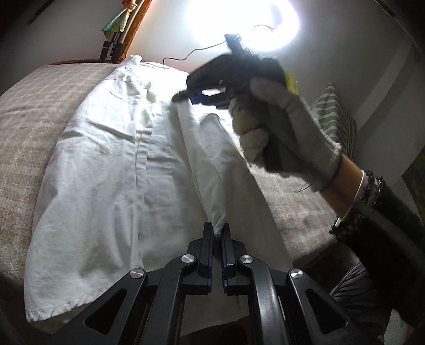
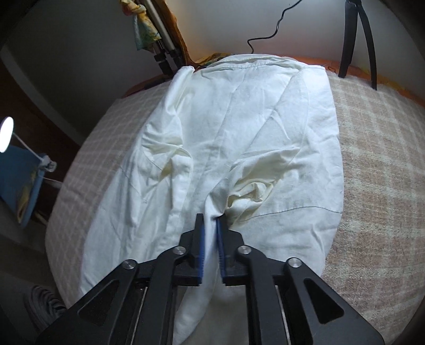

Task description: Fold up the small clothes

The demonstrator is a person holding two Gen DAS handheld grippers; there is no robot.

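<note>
Beige checked blanket covering the bed, bright round lamp, black cable, green striped cushion, blue-based desk lamp

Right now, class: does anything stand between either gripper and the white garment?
Nothing visible does. The left gripper is shut on a fold of the garment, and the right gripper is shut on another fold of it. Cloth sits directly between each pair of fingers; the rest lies spread on the checked blanket.
</note>
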